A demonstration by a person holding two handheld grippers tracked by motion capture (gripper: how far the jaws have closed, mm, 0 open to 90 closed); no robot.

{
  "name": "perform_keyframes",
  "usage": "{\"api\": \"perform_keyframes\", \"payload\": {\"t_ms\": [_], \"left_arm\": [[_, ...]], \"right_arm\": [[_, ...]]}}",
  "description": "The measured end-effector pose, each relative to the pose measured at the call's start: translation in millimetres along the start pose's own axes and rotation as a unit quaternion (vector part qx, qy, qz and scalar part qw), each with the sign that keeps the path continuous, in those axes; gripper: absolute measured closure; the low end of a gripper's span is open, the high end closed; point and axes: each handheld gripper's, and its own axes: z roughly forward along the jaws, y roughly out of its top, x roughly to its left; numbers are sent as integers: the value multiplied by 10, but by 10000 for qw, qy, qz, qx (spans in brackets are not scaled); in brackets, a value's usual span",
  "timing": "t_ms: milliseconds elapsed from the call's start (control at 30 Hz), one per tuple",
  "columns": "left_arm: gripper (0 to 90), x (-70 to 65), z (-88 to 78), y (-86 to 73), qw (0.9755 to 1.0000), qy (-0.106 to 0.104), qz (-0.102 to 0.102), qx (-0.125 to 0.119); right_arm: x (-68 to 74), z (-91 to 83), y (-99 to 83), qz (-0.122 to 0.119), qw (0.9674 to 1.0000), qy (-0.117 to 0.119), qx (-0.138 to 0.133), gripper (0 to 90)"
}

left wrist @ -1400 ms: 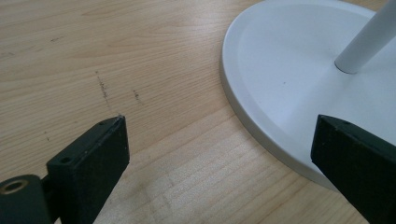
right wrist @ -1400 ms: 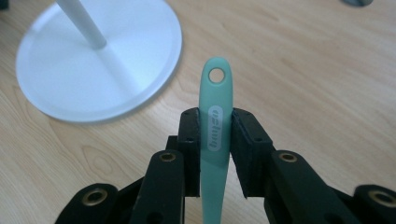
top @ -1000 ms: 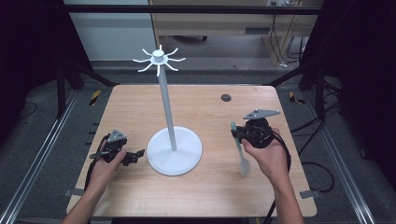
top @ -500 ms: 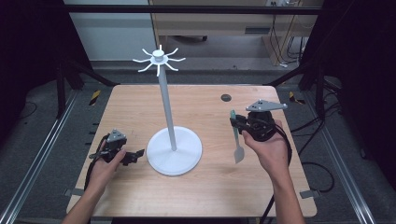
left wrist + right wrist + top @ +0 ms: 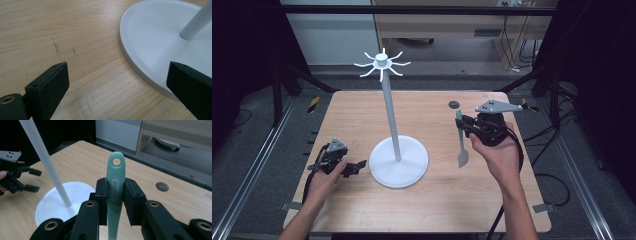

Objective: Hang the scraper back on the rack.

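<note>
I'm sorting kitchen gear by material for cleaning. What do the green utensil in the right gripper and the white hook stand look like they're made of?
The green utensil looks like matte silicone or soft plastic: even mint colour, rounded edges, moulded hanging hole, no shine. The white stand looks like painted metal or hard plastic: smooth satin white, thin straight pole, flat round base with a crisp rim. Which of the two cannot be told by eye.

1. The only lettering in sight stood on the handle of the mint-green spatula [image 5: 115, 192], in a small raised oval just below the hanging hole, seen in the right gripper view.
2. That lettering ran along the handle and sat between the pads of the right claw [image 5: 115, 195], which pressed on the handle; it was too blurred and too small to be read.
3. No other text, number, brand or sign could be read.
</note>
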Motion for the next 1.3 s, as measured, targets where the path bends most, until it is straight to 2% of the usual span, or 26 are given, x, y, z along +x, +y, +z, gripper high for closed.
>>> {"api": "perform_keyframes", "payload": {"t_ms": [367,500,967,1300], "left_arm": [[40,-1,2,0,10000,-9,-3,-4],[41,0,1,0,10000,-6,-2,-2],[41,4,-2,-1,10000,5,-8,0],[41,1,-2,0,10000,-3,8,4]], "right_arm": [[93,-71,231,-104,9997,78,-214,744],[139,-88,325,-222,9993,121,-265,744],[256,-131,542,-339,9981,233,-453,744],[419,-135,701,-434,9966,384,-580,743]]}}
